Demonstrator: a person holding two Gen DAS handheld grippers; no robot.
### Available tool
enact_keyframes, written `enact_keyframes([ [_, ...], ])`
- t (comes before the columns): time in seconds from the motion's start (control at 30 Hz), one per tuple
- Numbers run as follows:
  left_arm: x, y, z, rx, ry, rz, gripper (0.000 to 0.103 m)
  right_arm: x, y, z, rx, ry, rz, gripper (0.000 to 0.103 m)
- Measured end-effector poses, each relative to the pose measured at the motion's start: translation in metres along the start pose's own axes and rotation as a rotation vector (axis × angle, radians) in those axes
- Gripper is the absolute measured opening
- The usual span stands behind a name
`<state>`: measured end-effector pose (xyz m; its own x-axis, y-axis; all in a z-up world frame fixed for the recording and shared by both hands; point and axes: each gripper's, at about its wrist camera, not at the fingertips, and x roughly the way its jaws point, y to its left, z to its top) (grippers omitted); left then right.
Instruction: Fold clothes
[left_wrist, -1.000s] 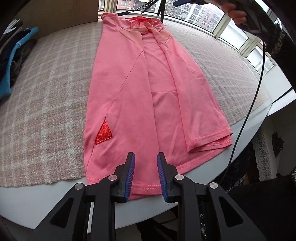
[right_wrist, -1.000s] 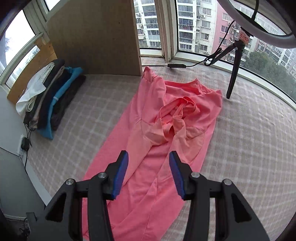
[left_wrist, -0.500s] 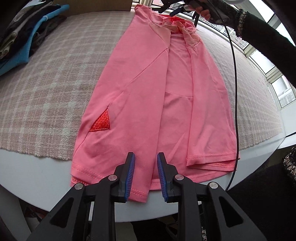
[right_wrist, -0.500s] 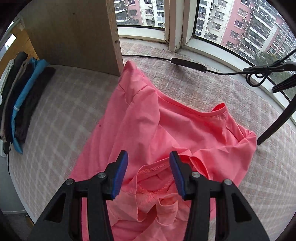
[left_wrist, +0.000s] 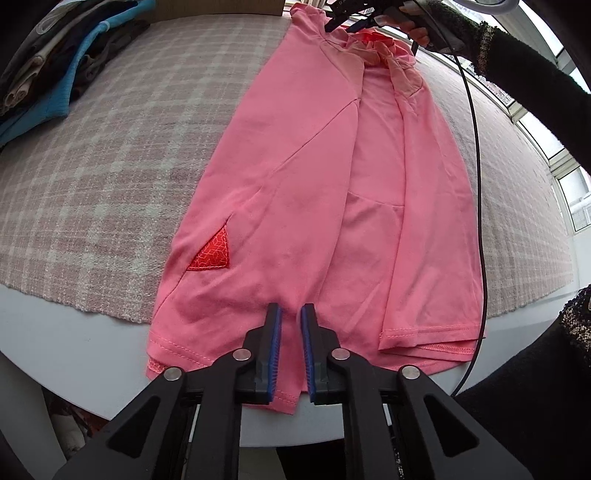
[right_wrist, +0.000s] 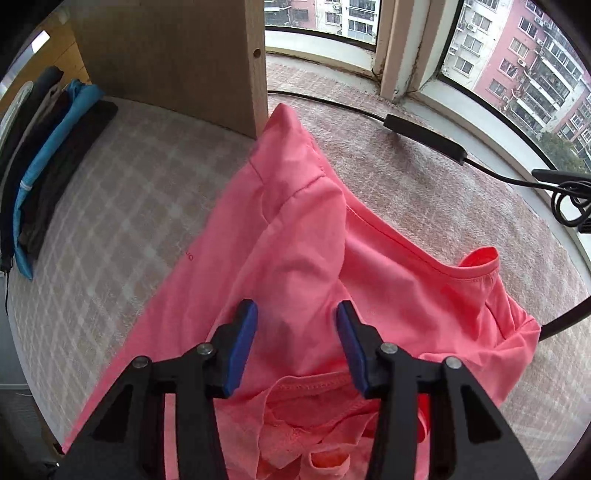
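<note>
A pink shirt (left_wrist: 314, 166) lies lengthwise on the checked cloth, both sides folded inward, its hem hanging over the near table edge. A red triangular patch (left_wrist: 212, 254) shows near the hem. My left gripper (left_wrist: 290, 310) is shut on the hem, with fabric pinched in the thin slot between its blue pads. At the far collar end, my right gripper (left_wrist: 347, 22) hovers low over the shirt. In the right wrist view, my right gripper (right_wrist: 295, 310) is closing, with its jaws still apart above the shoulder fabric (right_wrist: 295, 229), and its pads do not press on it.
A stack of folded clothes (right_wrist: 48, 155) sits at the left. A wooden board (right_wrist: 177, 62) stands behind the shirt. A black cable (left_wrist: 476, 166) runs across the shirt's right side, and another cable (right_wrist: 424, 136) lies by the window. The white table edge (left_wrist: 74, 343) is near.
My left gripper's jaws closed onto the hem. The right gripper dropped toward the collar end, so the shirt fills its view, and its jaws narrowed.
</note>
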<state>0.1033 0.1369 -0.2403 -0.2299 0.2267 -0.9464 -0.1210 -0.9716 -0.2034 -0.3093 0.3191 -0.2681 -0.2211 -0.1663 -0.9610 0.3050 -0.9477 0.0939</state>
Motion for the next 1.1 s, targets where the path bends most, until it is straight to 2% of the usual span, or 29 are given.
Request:
enact_keyframes([
  [0.03, 0.000, 0.001, 0.001, -0.005, 0.003, -0.005, 0.000, -0.001, 0.002, 0.000, -0.016, -0.004, 0.006, 0.015],
  [0.07, 0.000, 0.001, 0.001, -0.005, 0.000, -0.009, 0.000, -0.003, 0.003, 0.001, -0.026, -0.011, 0.007, 0.009],
  [0.13, -0.003, 0.000, 0.002, 0.001, -0.015, -0.001, 0.000, -0.006, 0.004, 0.003, -0.048, -0.024, 0.009, 0.006],
  [0.4, -0.022, 0.001, 0.010, -0.036, -0.044, -0.053, 0.000, -0.020, -0.015, 0.020, -0.021, -0.098, -0.026, 0.002],
  [0.5, -0.022, -0.002, 0.012, -0.030, -0.039, -0.067, 0.000, -0.024, -0.028, 0.027, 0.015, -0.105, 0.029, 0.002],
  [0.6, -0.015, -0.004, 0.009, -0.018, -0.012, -0.056, 0.000, -0.027, -0.038, 0.029, 0.054, -0.094, 0.085, 0.006],
  [0.63, -0.013, -0.003, 0.007, -0.018, -0.005, -0.053, 0.000, -0.026, -0.038, 0.028, 0.068, -0.083, 0.094, 0.016],
  [0.67, -0.012, -0.004, 0.006, -0.020, 0.000, -0.051, 0.000, -0.026, -0.034, 0.025, 0.072, -0.075, 0.096, 0.033],
  [0.73, -0.012, -0.002, 0.006, -0.022, 0.003, -0.047, 0.000, -0.022, -0.029, 0.020, 0.060, -0.061, 0.114, 0.044],
  [0.83, -0.012, 0.001, 0.008, -0.025, 0.000, -0.042, 0.000, -0.011, -0.017, 0.017, 0.033, -0.034, 0.146, 0.044],
  [0.9, -0.012, 0.002, 0.008, -0.026, 0.000, -0.038, 0.000, 0.000, -0.005, 0.014, -0.005, -0.011, 0.130, 0.043],
  [0.93, -0.011, 0.003, 0.008, -0.028, 0.000, -0.038, 0.000, 0.004, 0.001, 0.012, -0.029, 0.001, 0.117, 0.028],
  [0.97, -0.011, 0.003, 0.008, -0.032, -0.001, -0.042, 0.000, 0.008, 0.007, 0.011, -0.056, 0.011, 0.090, 0.005],
  [1.1, -0.019, 0.003, 0.007, -0.052, -0.027, -0.075, 0.000, -0.007, 0.012, 0.015, -0.084, -0.042, 0.031, 0.004],
])
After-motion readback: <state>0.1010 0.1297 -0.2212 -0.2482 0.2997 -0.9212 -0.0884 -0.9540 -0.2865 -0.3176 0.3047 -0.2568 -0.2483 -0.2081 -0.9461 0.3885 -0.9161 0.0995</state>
